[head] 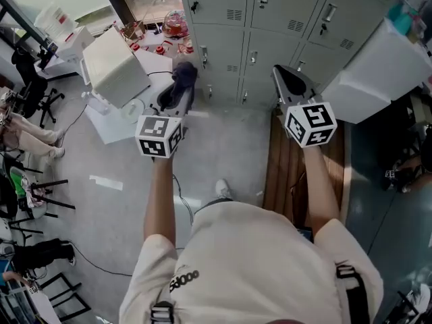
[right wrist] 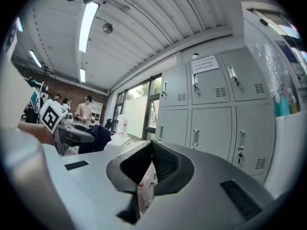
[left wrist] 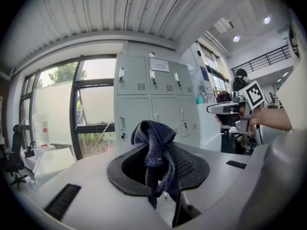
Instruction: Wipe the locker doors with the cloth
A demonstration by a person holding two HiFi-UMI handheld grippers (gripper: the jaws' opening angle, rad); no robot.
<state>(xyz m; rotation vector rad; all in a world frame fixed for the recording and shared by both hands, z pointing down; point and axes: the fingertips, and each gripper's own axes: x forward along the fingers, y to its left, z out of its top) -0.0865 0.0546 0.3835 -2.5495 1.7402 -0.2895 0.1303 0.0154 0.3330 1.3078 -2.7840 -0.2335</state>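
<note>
A coarse, dark blue knitted cloth (left wrist: pixel 156 147) is seen in front of the locker doors (left wrist: pixel 148 95), which are of smooth, pale grey painted metal. The left gripper (left wrist: pixel 160 162) is cased in matt grey plastic, with black textured pads (left wrist: pixel 186 164). Below the doors, brown wooden boards (head: pixel 287 160) are laid.

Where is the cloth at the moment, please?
The dark blue cloth is clamped in the left gripper, at the head view's left, held before the grey lockers, with the right gripper beside it.
</note>
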